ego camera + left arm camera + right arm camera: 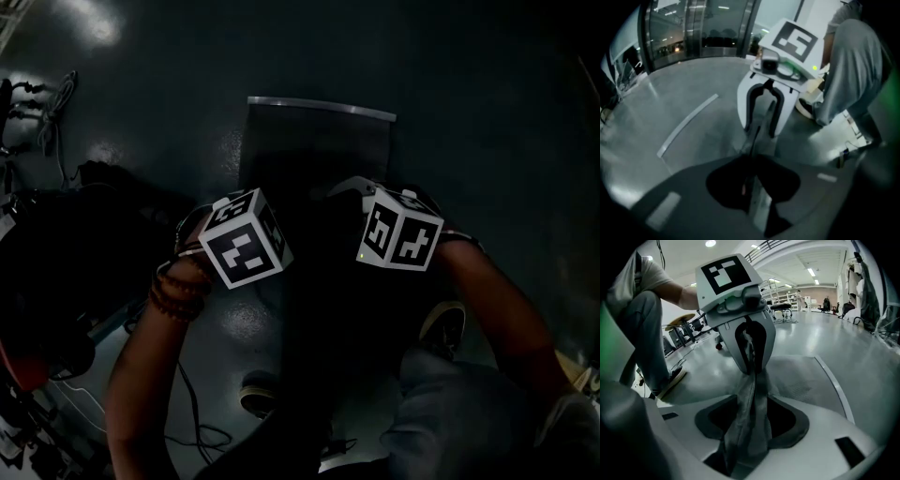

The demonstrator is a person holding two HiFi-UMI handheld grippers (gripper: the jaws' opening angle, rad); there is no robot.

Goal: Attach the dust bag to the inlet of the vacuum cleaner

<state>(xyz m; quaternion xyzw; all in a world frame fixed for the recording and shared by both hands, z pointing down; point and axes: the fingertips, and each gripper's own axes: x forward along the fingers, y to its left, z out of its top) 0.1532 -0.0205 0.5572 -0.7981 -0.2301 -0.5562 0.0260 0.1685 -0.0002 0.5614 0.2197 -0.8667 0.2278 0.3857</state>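
The dust bag [750, 413] is grey fabric, bunched into a band stretched between both grippers. My right gripper [747, 427] is shut on its near end. Opposite, my left gripper [750, 352] pinches the other end under its marker cube. In the left gripper view the bag [758, 201] shows edge-on as a thin sheet between my left gripper's [752, 187] jaws, running up to the right gripper [761, 117]. The fabric continues into a flat grey sheet [314, 150] on the floor with a pale strip [319, 108] along its far edge. No vacuum inlet is clearly visible.
The floor is smooth grey concrete. The person's shoes [442, 328] [258, 394] stand close behind the grippers, with a trouser leg [848, 70] beside them. Cables [202, 436] trail at the lower left. A dark bulky shape [37, 309] fills the left side.
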